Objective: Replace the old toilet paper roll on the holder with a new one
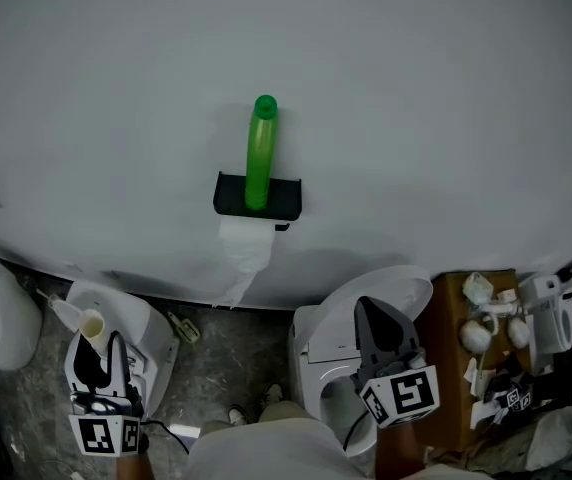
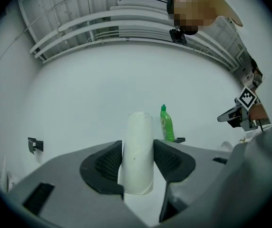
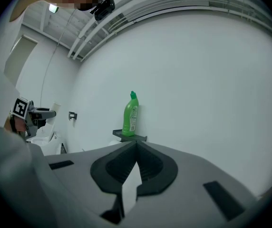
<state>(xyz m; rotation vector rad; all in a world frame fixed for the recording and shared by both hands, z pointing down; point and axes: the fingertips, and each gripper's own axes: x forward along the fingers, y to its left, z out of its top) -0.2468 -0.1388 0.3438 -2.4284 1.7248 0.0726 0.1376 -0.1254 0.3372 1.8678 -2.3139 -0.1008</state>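
Left claw (image 2: 137, 148) clamping pale tube (image 2: 139, 127), right claw (image 3: 136, 145) closed empty, green bottle (image 3: 130, 115) label unreadable

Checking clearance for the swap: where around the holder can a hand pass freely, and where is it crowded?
Bare wall flanks the black holder on both sides. Its top holds the green bottle; paper hangs below. Grey floor between toilet and white fixture is mostly bare. The brown stand is cluttered.

Grey left tongs (image 2: 137, 144) and right tongs (image 3: 136, 144), black ribbed pads (image 2: 105, 163), checkered marker cubes (image 1: 401, 393).
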